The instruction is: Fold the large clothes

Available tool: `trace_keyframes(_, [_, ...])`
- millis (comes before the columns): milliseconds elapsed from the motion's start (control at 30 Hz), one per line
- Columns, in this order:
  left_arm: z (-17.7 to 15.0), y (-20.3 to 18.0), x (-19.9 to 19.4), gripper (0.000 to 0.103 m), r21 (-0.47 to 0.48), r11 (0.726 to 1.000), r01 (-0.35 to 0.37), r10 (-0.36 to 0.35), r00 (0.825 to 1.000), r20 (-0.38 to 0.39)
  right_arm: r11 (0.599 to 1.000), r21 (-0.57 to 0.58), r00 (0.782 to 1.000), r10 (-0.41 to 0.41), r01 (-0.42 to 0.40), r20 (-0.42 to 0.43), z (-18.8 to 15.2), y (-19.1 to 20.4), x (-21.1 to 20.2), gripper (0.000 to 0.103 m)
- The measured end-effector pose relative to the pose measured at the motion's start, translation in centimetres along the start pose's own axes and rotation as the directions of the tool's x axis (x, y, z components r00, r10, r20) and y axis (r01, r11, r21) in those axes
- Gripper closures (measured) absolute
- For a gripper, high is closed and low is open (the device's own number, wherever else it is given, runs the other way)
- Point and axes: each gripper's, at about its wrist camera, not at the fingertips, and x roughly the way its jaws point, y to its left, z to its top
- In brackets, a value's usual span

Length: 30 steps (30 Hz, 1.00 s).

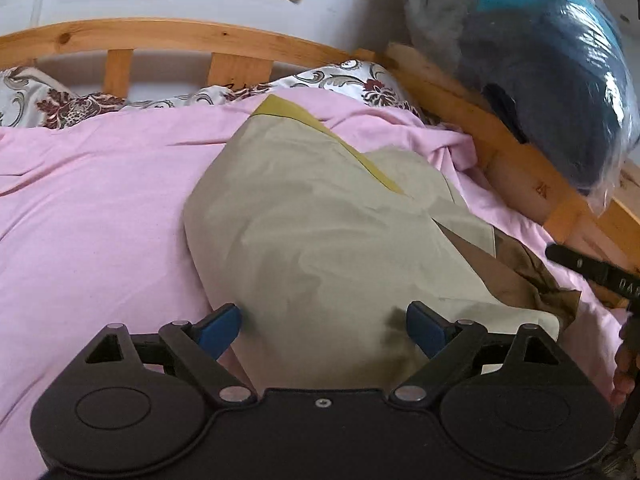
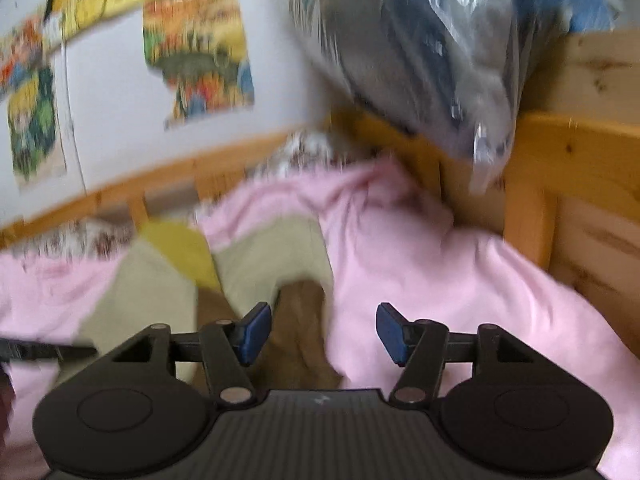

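Left gripper [image 1: 322, 326] gapes wide above the smooth, creased beige garment [image 1: 320, 220]; right gripper [image 2: 323, 332] released too, over rumpled pink sheet [image 2: 420, 280].

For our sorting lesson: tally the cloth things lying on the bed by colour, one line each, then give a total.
Pink sheet: 1
Beige garment with yellow-olive trim: 1
Brown cloth peeking from under the garment: 1
Floral-patterned cloth by the wooden rail: 1
Total: 4
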Motion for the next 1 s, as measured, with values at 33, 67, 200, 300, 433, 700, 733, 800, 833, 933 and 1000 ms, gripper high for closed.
trace_keyframes(33, [-0.2,0.1,0.1,0.010,-0.003,1.000,-0.004,0.004,1.000,-0.005,1.000,-0.020,1.000,-0.001,0.002,0.031,-0.1,0.5,0.0,0.039])
trace_keyframes(67, [-0.4,0.2,0.1,0.009,-0.006,1.000,-0.009,0.009,1.000,-0.009,0.999,-0.051,0.999,-0.003,0.006,0.047,-0.4,1.2,0.1,0.039])
trace_keyframes(200, [-1.2,0.3,0.4,0.008,-0.008,1.000,-0.029,0.029,1.000,-0.005,0.974,-0.225,0.999,-0.042,0.035,-0.024,-1.7,4.1,2.2,0.040])
trace_keyframes(300, [-1.4,0.2,0.5,0.008,-0.006,1.000,-0.025,0.025,1.000,-0.008,0.941,-0.328,0.991,-0.111,0.082,-0.070,-4.3,5.1,3.5,0.038])
trace_keyframes(433, [-1.4,0.1,-1.1,0.008,-0.048,0.999,0.020,-0.019,1.000,0.016,0.935,-0.342,0.989,-0.129,0.099,-0.067,-5.7,5.0,4.1,0.035])
trace_keyframes(700, [-3.7,-1.6,-1.3,0.001,0.002,0.999,0.032,-0.032,0.999,-0.037,0.954,-0.292,0.992,-0.099,0.071,-0.081,-5.2,4.5,3.9,0.034])
trace_keyframes(733, [-3.8,-1.6,-1.3,0.001,0.003,0.999,0.033,-0.033,0.999,-0.037,0.960,-0.274,0.993,-0.090,0.065,-0.080,-4.7,4.2,3.9,0.034])
trace_keyframes(800, [-3.7,-1.4,-1.3,0.001,0.005,0.999,0.044,-0.044,0.998,-0.040,0.977,-0.207,0.997,-0.053,0.041,-0.052,-3.1,3.6,2.9,0.029])
trace_keyframes(833, [-3.7,-1.2,-1.3,0.001,0.005,0.999,0.054,-0.054,0.998,-0.043,0.984,-0.175,0.998,-0.042,0.035,-0.040,-2.4,3.2,2.5,0.022])
trace_keyframes(933, [-3.3,-0.6,-1.3,0.001,-0.002,0.996,0.087,-0.087,0.994,-0.063,0.998,-0.054,0.998,0.008,-0.012,-0.064,0.6,1.6,3.4,0.015])
trace_keyframes(1000, [-3.2,-0.4,-1.2,0.001,0.001,0.994,0.105,-0.105,0.992,-0.071,0.999,-0.038,0.992,0.034,-0.039,-0.120,2.6,1.1,6.2,0.018])
